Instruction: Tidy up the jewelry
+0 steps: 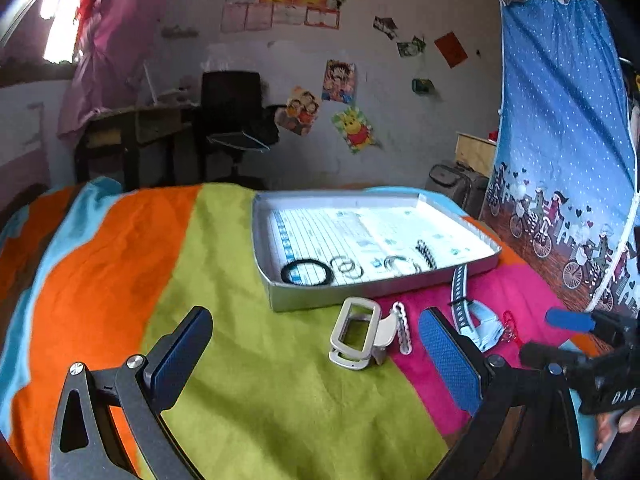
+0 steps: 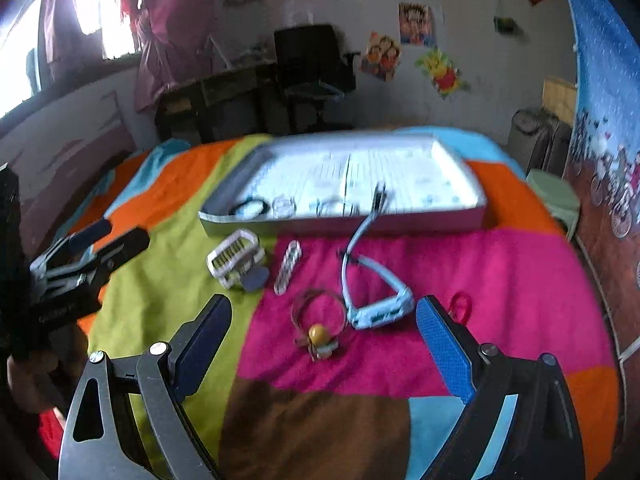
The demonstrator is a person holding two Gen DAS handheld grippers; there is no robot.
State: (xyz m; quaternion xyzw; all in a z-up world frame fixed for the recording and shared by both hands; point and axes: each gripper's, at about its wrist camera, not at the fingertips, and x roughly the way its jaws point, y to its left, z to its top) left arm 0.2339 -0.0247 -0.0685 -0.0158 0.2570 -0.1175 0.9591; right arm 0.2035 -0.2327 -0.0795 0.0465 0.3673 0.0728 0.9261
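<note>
A silver tray (image 1: 320, 295) on the colourful blanket holds a black bangle (image 1: 307, 273), silver rings (image 1: 347, 267), a silver bangle (image 1: 400, 264) and a black comb clip (image 1: 425, 254). In front of it lie a white claw clip (image 1: 356, 334), a beaded barrette (image 1: 401, 328), a pale blue watch (image 1: 482, 326) and a small red piece (image 1: 510, 326). My left gripper (image 1: 316, 340) is open above the blanket, short of the claw clip. My right gripper (image 2: 322, 316) is open over a thin bracelet with a yellow bead (image 2: 318, 334), beside the watch (image 2: 380, 312); nothing is held.
The blanket (image 1: 240, 360) covers a bed or table. A blue patterned fabric wardrobe (image 1: 560, 160) stands close on the right. Behind are a dark desk and office chair (image 1: 232, 120) and a wall with posters. A green stool (image 2: 554, 196) sits at the right edge.
</note>
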